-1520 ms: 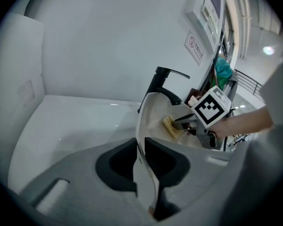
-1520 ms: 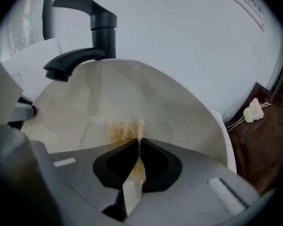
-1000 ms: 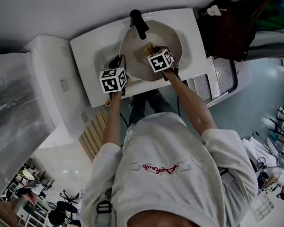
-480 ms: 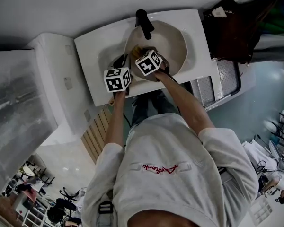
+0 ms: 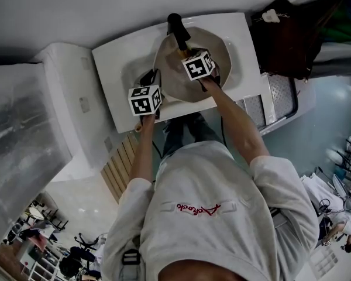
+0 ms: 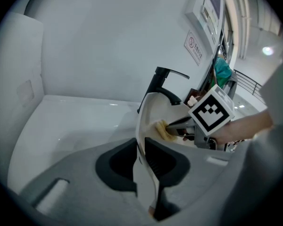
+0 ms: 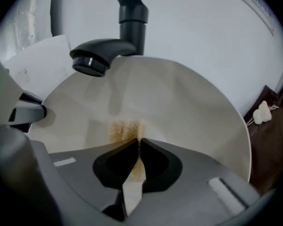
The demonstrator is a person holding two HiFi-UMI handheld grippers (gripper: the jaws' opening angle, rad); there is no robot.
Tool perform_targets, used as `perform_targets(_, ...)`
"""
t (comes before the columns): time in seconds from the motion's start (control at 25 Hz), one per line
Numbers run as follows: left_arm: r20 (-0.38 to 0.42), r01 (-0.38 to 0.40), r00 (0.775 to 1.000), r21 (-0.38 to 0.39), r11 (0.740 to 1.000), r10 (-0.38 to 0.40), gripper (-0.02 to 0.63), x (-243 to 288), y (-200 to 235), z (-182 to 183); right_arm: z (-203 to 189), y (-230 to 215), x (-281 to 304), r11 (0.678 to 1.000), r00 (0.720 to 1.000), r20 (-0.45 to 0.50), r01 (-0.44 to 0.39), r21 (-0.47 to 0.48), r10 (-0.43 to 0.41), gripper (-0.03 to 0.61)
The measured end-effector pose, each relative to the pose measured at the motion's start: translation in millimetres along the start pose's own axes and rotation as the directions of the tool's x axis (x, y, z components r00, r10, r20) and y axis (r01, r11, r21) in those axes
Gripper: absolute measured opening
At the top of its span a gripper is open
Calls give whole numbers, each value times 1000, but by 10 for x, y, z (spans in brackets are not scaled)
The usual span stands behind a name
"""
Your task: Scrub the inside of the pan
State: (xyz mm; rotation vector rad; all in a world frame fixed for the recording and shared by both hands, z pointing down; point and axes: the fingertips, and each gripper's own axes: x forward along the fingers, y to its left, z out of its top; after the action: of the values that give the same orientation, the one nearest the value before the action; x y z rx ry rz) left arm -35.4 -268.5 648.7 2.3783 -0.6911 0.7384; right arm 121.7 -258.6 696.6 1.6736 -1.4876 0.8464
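**Pan scrub in the sink, both grippers busy**

So the pan point(image 5: 174, 85) is sitting in the white sink point(image 5: 114, 69), right under the black faucet point(image 5: 176, 28). It's a pale cream pan and its inside faces the right gripper. From the left gripper view you see it almost edge-on, standing up on its side rather than lying flat.

The left gripper point(image 5: 149, 76) is at the pan's left edge. Its jaws are nearly together and pinch the thin pale rim, which runs straight down between the pads point(image 6: 142, 147).

The right gripper point(image 5: 190, 56) is over the middle of the pan, just below the faucet. Its jaws are pretty much closed on a thin yellowish sponge point(image 7: 125, 128). The fuzzy end of the sponge sticks out past the tips and is pressed flat on the pan's inner wall. The left gripper view shows the same thing from the side: the sponge point(image 6: 162, 130) is squashed between the gripper tips and the inside of the pan.

In the right gripper view the faucet spout point(image 7: 92, 62) hangs just over the pan's far rim, up and to the left. No water that I can make out. The inside of the pan point(image 7: 193, 112) looks smooth and plain, and I can't really tell if there's any dirt on it.
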Motion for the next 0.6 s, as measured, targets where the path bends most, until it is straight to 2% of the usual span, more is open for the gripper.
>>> perform_targets(0.32, -2, -2, 1000, 8, 1000, 2, 54, 0, 12, -2, -352, -210, -32, 999, 999, -33, 35, 36, -33, 28)
perform_targets(0.6, 1, -5, 1000, 7, 1000, 5, 58, 0, 4, 3, -329, -220, -80, 998, 999, -15, 44, 51, -43, 31)
